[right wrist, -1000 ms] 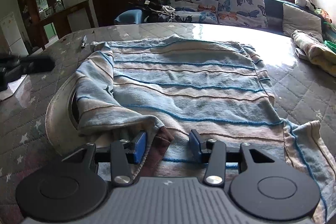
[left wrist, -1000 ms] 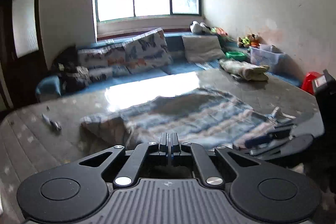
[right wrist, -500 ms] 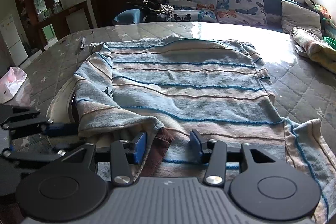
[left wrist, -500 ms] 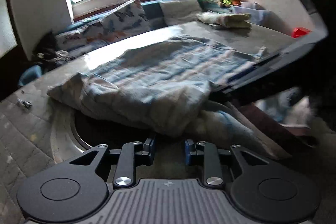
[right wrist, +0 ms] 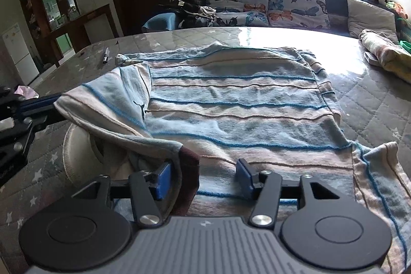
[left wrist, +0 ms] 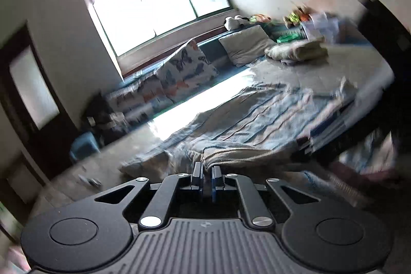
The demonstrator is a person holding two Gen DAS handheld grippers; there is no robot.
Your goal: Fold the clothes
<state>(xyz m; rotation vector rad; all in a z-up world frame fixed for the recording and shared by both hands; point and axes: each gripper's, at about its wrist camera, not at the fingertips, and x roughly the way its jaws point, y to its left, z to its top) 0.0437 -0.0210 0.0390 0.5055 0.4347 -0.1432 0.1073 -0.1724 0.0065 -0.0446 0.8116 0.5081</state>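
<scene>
1. The left gripper [right wrist: 48,104], at the table's [right wrist: 372,109] left side, is pinched shut on the striped garment's [right wrist: 231,99] left sleeve edge, lifting it.
2. The garment lies spread across the table centre; folding has barely begun.
3. The right gripper [right wrist: 203,177], jaws just widened and holding nothing, straddles the near collar [right wrist: 188,166].

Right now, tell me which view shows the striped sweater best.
The right wrist view: the striped sweater lies sharp and nearly whole across the table. The left wrist view shows it blurred, low and edge-on, with its near edge at the gripper.
</scene>
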